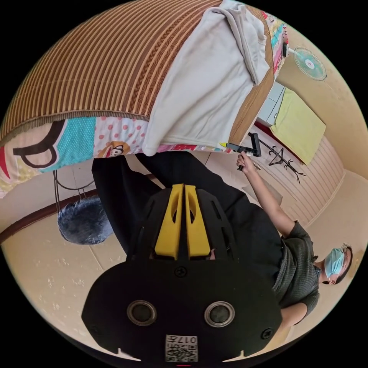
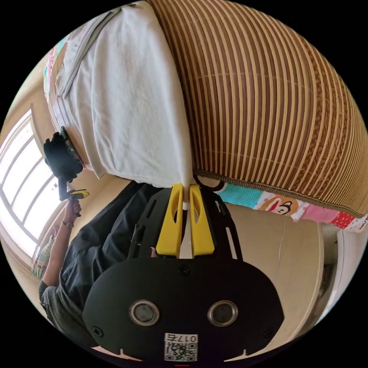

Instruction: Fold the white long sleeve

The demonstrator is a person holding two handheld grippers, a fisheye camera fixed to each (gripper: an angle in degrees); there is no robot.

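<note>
**A:** Where was the white long sleeve (image 1: 209, 80)?

**B:** It lay on the striped bamboo mat (image 1: 96, 65) that covered the bed, with its lower hem hanging past the mat's fringed edge, over the cartoon-print sheet (image 1: 76, 140) under the mat.

**A:** And the right gripper (image 2: 183, 189)?

**B:** Its yellow jaws were pinched narrow on a corner of the garment's hem, right at the mat's edge; white cloth showed between both jaws.

**A:** The left gripper (image 1: 183, 188)?

**B:** Jaws pressed together, nothing between them. It hung below the mat's edge, in front of the person's dark trousers (image 1: 214, 199).

**A:** Anything else near the mat?

**B:** A dark fluffy cushion (image 1: 84, 224) sat on the floor, below the mat.
</note>
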